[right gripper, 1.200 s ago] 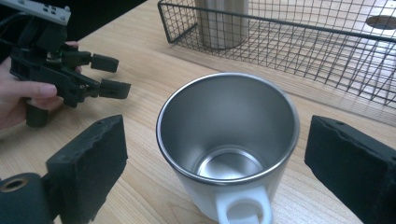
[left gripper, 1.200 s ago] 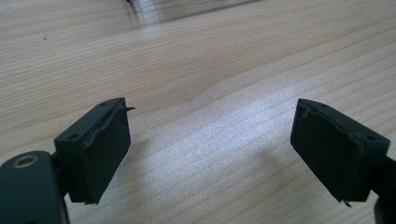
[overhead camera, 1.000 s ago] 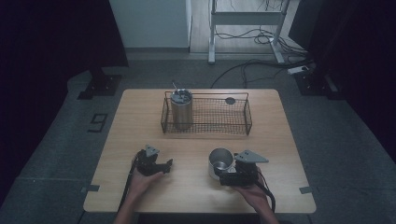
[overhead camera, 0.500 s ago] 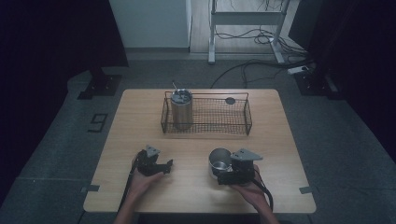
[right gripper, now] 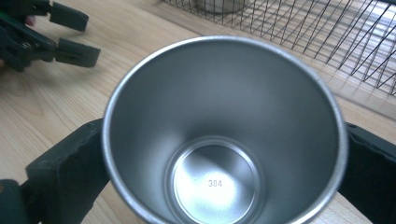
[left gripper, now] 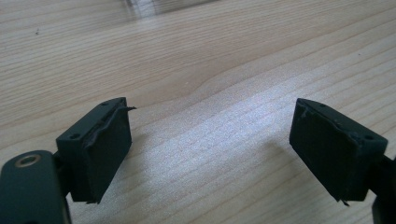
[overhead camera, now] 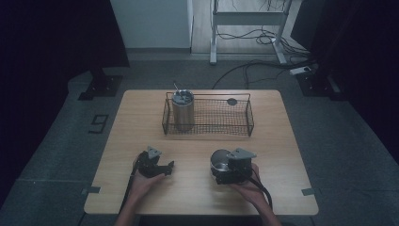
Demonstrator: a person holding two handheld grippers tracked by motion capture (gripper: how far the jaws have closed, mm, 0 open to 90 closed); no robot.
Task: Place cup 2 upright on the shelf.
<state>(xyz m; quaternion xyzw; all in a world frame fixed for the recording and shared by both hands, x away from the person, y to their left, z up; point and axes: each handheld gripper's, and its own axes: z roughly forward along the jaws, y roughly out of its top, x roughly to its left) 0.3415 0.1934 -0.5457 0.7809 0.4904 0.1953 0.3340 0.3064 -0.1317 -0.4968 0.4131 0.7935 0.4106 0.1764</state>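
A shiny steel cup [overhead camera: 219,158] stands on the wooden table [overhead camera: 197,197], right of centre near the front. In the right gripper view the cup [right gripper: 219,116] is seen from above, empty. My right gripper [overhead camera: 217,165] [right gripper: 224,154] has one black jaw on each side of it. Its jaws have just opened wide and drawn in a little, and I see no firm squeeze on the cup. My left gripper [overhead camera: 170,165] [left gripper: 210,126] rests low over bare wood at the front left, open, with nothing between its pads.
A black wire basket [overhead camera: 211,95] sits across the table's back half, with a tall steel tumbler [overhead camera: 182,110] upright in its left end and a small dark disc [overhead camera: 232,101] at the back. In the right gripper view the left gripper [right gripper: 51,32] lies at the upper left.
The right gripper has slid a little left, so its jaws now sit around the cup. The cup and the left gripper have stayed where they were.
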